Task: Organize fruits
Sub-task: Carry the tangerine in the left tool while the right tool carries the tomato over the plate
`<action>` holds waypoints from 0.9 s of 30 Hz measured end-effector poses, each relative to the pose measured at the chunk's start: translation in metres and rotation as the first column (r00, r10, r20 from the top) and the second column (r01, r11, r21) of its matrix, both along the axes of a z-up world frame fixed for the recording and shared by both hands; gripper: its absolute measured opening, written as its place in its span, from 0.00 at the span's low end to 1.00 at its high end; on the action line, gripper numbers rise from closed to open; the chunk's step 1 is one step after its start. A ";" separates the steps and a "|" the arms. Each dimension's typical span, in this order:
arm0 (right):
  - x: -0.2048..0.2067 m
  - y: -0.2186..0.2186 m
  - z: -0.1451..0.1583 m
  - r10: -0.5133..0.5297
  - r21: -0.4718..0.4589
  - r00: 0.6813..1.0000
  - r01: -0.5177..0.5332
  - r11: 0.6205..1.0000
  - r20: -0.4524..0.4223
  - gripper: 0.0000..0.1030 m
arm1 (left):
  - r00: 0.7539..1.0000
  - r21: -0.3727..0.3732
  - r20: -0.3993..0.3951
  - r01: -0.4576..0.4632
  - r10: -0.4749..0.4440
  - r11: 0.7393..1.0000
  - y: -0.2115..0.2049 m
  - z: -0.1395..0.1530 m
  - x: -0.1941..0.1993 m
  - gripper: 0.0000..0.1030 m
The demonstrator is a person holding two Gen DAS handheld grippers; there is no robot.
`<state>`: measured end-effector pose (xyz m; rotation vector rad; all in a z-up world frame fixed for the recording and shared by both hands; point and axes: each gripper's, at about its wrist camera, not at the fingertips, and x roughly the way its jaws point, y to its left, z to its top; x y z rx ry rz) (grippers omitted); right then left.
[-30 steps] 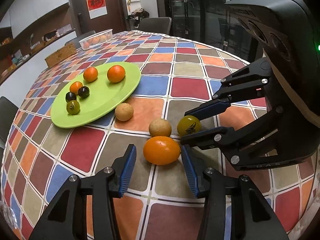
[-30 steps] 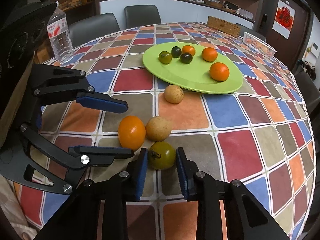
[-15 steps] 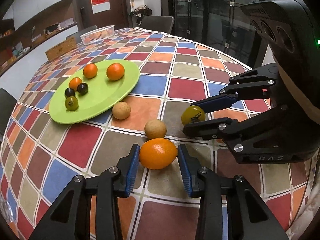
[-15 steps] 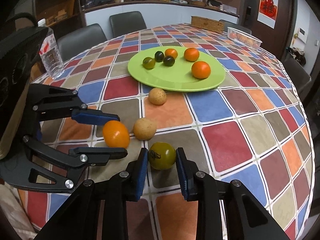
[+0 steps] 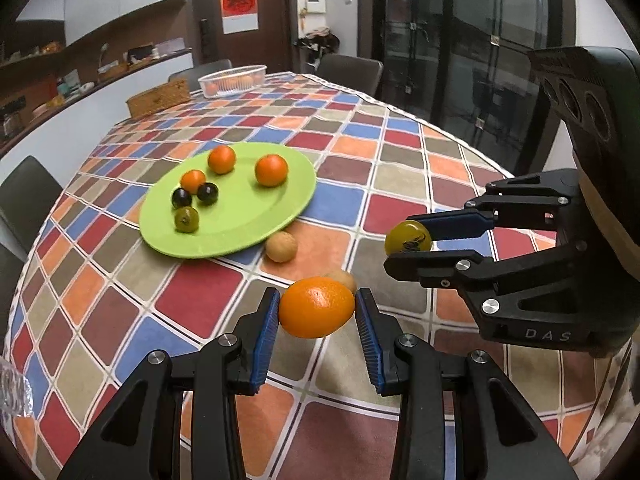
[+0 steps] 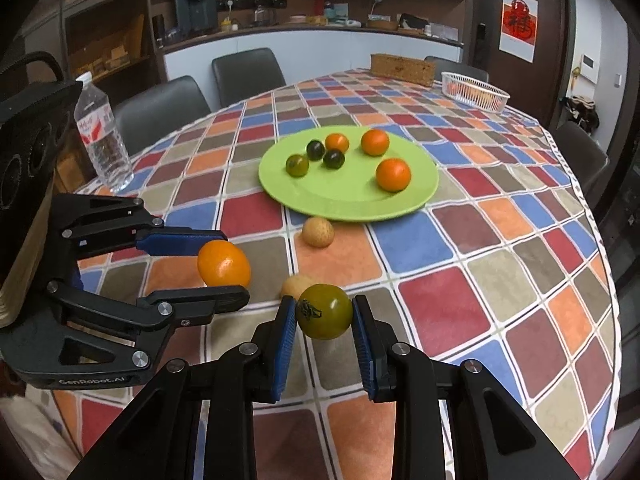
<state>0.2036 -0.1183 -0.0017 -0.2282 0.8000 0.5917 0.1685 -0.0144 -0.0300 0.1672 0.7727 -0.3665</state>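
My left gripper (image 5: 317, 312) is shut on an orange (image 5: 316, 307) and holds it above the checkered tablecloth; the orange also shows in the right wrist view (image 6: 224, 264). My right gripper (image 6: 324, 318) is shut on a green tomato (image 6: 325, 311), also lifted; the tomato shows in the left wrist view (image 5: 408, 237). A green plate (image 5: 248, 224) holds several small fruits, orange, dark and green; it also shows in the right wrist view (image 6: 344, 200). Two tan round fruits lie on the cloth, one near the plate (image 5: 282, 246) and one (image 5: 342, 278) partly hidden behind the orange.
A water bottle (image 6: 102, 132) stands at the table's left edge. A white basket (image 6: 474, 91) and a wicker box (image 6: 402, 69) sit at the far side. Chairs (image 6: 248, 76) surround the table.
My left gripper closed on the orange and lifted it off the cloth. My right gripper, holding the green tomato, rose too. Both views now sit higher above the table.
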 end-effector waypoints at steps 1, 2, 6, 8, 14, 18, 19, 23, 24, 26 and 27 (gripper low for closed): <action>0.001 0.000 0.002 -0.006 0.004 1.000 0.006 1.000 0.005 0.28 | 1.000 -0.001 0.005 -0.008 0.008 1.000 0.001 0.003 0.001 0.37; 0.001 0.000 0.004 -0.010 0.009 1.000 0.010 1.000 0.009 0.28 | 1.000 0.002 0.008 -0.016 0.016 1.000 0.001 0.004 0.001 0.37; 0.005 0.002 0.012 -0.032 0.037 0.999 0.031 0.999 0.023 0.28 | 0.999 -0.002 0.024 -0.031 0.031 1.000 0.004 0.012 0.005 0.37; 0.007 0.003 0.017 -0.041 0.050 0.999 0.039 0.998 0.034 0.28 | 0.999 0.001 0.037 -0.039 0.039 0.999 0.004 0.015 0.007 0.37; 0.017 0.010 0.030 -0.056 0.087 0.996 0.050 0.995 0.065 0.28 | 0.995 -0.008 0.071 -0.068 0.069 0.998 0.010 0.027 0.018 0.37; 0.027 0.016 0.035 -0.059 0.103 0.996 0.051 0.993 0.073 0.28 | 0.993 -0.022 0.084 -0.084 0.085 0.996 0.015 0.035 0.028 0.37; 0.029 0.017 0.036 -0.059 0.104 0.996 0.051 0.993 0.074 0.28 | 0.992 -0.020 0.089 -0.086 0.087 0.996 0.016 0.036 0.031 0.37; 0.041 0.021 0.039 -0.062 0.110 0.995 0.053 0.992 0.078 0.28 | 0.990 -0.011 0.101 -0.094 0.094 0.996 0.020 0.039 0.042 0.37; 0.045 0.021 0.040 -0.063 0.114 0.995 0.054 0.992 0.076 0.28 | 0.990 -0.013 0.100 -0.096 0.097 0.995 0.021 0.039 0.045 0.37; 0.051 0.022 0.040 -0.069 0.116 0.995 0.060 0.991 0.073 0.28 | 0.990 -0.021 0.098 -0.098 0.100 0.995 0.024 0.040 0.053 0.37; 0.056 0.023 0.040 -0.069 0.118 0.995 0.061 0.991 0.072 0.28 | 0.990 -0.023 0.097 -0.100 0.102 0.995 0.025 0.040 0.056 0.37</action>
